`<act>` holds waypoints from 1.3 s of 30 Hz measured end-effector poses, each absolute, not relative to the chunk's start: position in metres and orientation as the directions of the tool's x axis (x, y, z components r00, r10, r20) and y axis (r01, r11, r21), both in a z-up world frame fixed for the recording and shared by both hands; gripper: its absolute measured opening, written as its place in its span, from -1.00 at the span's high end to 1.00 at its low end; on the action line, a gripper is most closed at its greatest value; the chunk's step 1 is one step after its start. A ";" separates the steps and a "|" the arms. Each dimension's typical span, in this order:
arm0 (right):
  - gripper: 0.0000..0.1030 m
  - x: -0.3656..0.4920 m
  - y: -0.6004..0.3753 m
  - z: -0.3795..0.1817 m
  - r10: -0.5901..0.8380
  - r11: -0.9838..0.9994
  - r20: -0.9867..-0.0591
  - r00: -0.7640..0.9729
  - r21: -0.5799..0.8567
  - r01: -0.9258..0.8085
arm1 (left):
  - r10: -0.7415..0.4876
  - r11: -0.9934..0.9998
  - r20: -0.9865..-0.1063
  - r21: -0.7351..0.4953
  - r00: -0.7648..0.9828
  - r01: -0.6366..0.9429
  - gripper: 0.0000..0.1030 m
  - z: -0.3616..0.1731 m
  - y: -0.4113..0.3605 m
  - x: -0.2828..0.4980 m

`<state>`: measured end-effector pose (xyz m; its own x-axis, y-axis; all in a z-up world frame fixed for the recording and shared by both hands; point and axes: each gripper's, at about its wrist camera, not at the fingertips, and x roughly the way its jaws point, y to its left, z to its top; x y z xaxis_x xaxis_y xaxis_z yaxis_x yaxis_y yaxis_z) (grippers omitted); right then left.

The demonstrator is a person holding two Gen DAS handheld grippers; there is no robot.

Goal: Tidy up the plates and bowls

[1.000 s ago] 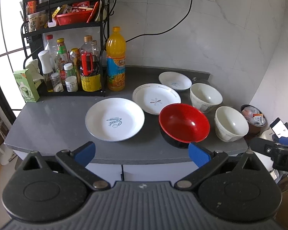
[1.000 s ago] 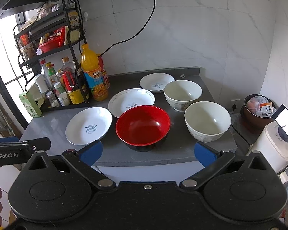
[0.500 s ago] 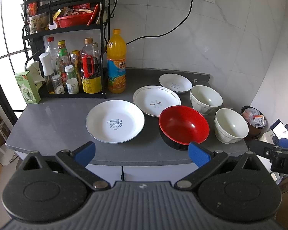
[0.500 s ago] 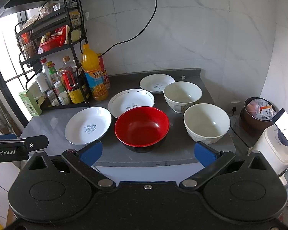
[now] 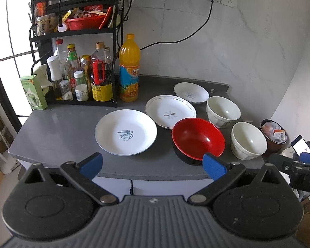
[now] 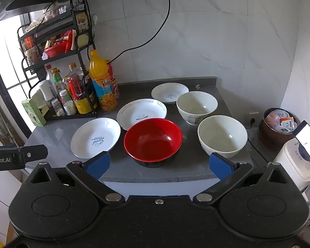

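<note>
From the left wrist view, we see our left gripper [image 5: 153, 164] held in front of the grey stone countertop [image 5: 68, 132], its blue-padded fingers [image 5: 92, 164] spread wide apart and holding nothing. On the counter lie three white plates: the large white plate with blue lettering [image 5: 125, 131] nearest us, the white plate with a dashed rim and a flower mark [image 5: 170, 111] behind it to the right, and the small white plate with a faint blue motif [image 5: 191, 92] farthest back. The glossy red bowl with a black outside [image 5: 198, 138] sits just right of the lettered plate. Two cream ceramic bowls stand further right, the rear cream bowl [image 5: 223, 111] just beside the small plate and the front cream bowl [image 5: 248, 140] near the counter's right edge. A tall orange juice bottle [image 5: 129, 68] stands beside a black wire rack of sauce bottles [image 5: 80, 70].

From the right wrist view, our right gripper [image 6: 158, 165] also hangs before the counter edge, fingers [image 6: 220, 165] wide apart and empty. The red bowl [image 6: 153, 140] lies directly ahead between them, the front cream bowl [image 6: 222, 135] to its right, the rear cream bowl [image 6: 197, 106] behind that. The lettered plate [image 6: 95, 137] lies to the left, the flower-marked plate [image 6: 141, 113] touching or slightly under the red bowl's rim, and the small plate [image 6: 168, 93] at the back. The left gripper's black body [image 6: 16, 157] shows at the left edge.
</note>
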<state>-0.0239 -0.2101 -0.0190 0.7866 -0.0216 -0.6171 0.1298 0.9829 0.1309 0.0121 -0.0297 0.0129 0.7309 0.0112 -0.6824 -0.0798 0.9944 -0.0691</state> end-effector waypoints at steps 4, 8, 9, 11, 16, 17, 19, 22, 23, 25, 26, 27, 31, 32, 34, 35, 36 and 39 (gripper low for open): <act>-1.00 -0.025 -0.210 -0.021 -0.017 0.985 -0.619 0.785 0.125 0.120 | 0.008 0.993 -0.695 -0.082 0.719 -0.090 -0.99 0.013 -0.027 0.011; -1.00 -0.024 -0.212 -0.023 -0.014 0.983 -0.627 0.779 0.134 0.126 | 0.017 0.992 -0.708 -0.077 0.706 -0.101 -0.99 0.012 -0.027 0.013; -1.00 -0.024 -0.213 -0.023 -0.013 0.982 -0.627 0.779 0.138 0.127 | 0.012 0.991 -0.713 -0.086 0.701 -0.104 -0.99 0.012 -0.027 0.013; -1.00 -0.025 -0.213 -0.024 -0.013 0.982 -0.629 0.778 0.140 0.129 | 0.016 0.991 -0.717 -0.082 0.696 -0.107 -0.99 0.012 -0.028 0.013; -1.00 -0.023 -0.215 -0.022 -0.017 0.980 -0.633 0.774 0.142 0.138 | 0.023 0.992 -0.727 -0.069 0.686 -0.107 -0.99 0.011 -0.031 0.014; -1.00 -0.022 -0.215 -0.022 -0.019 0.980 -0.633 0.774 0.140 0.139 | 0.023 0.992 -0.729 -0.070 0.684 -0.107 -0.99 0.011 -0.031 0.014; -1.00 -0.018 -0.214 -0.022 -0.026 0.981 -0.635 0.772 0.133 0.142 | 0.025 0.992 -0.729 -0.066 0.684 -0.107 -0.99 0.011 -0.032 0.016; -1.00 -0.014 -0.213 -0.022 -0.032 0.981 -0.640 0.768 0.127 0.146 | 0.023 0.991 -0.729 -0.073 0.684 -0.111 -0.99 0.011 -0.030 0.018; -1.00 -0.013 -0.212 -0.022 -0.035 0.981 -0.640 0.767 0.125 0.149 | 0.018 0.990 -0.730 -0.080 0.683 -0.112 -0.99 0.011 -0.029 0.019; -1.00 -0.010 -0.211 -0.021 -0.033 0.980 -0.637 0.771 0.130 0.150 | 0.013 0.990 -0.732 -0.087 0.681 -0.113 -0.99 0.010 -0.027 0.023; -1.00 -0.009 -0.211 -0.021 -0.032 0.979 -0.634 0.772 0.137 0.153 | 0.012 0.990 -0.732 -0.088 0.681 -0.112 -0.99 0.011 -0.025 0.025; -1.00 -0.007 -0.211 -0.022 -0.037 0.976 -0.635 0.772 0.142 0.164 | 0.011 0.990 -0.731 -0.089 0.682 -0.111 -0.99 0.011 -0.024 0.027; -1.00 0.006 -0.209 -0.024 -0.041 0.969 -0.643 0.765 0.160 0.187 | 0.004 0.990 -0.727 -0.095 0.686 -0.106 -0.99 0.008 -0.017 0.037; -1.00 0.010 -0.208 -0.025 -0.043 0.968 -0.644 0.764 0.163 0.192 | 0.005 0.990 -0.727 -0.092 0.687 -0.105 -0.98 0.008 -0.015 0.041; -1.00 0.018 -0.202 -0.026 -0.055 0.966 -0.645 0.762 0.158 0.203 | 0.024 0.994 -0.714 -0.059 0.700 -0.094 -0.98 0.008 -0.013 0.047; -1.00 0.022 -0.199 -0.026 -0.058 0.966 -0.647 0.761 0.158 0.207 | 0.026 0.995 -0.708 -0.049 0.706 -0.085 -0.98 0.008 -0.011 0.050; -1.00 0.026 -0.196 -0.026 -0.060 0.964 -0.647 0.760 0.159 0.212 | 0.021 0.996 -0.705 -0.045 0.709 -0.075 -0.98 0.008 -0.009 0.055; -1.00 0.040 -0.186 -0.024 -0.065 0.961 -0.643 0.763 0.167 0.222 | -0.008 0.996 -0.706 -0.066 0.709 -0.054 -0.98 0.006 0.002 0.071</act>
<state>0.0401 -0.1857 -0.0240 0.7628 -0.0647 -0.6434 0.2222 0.9606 0.1667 0.0715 0.0020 0.0060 0.7085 -0.0083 -0.7057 -0.0543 0.9963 -0.0662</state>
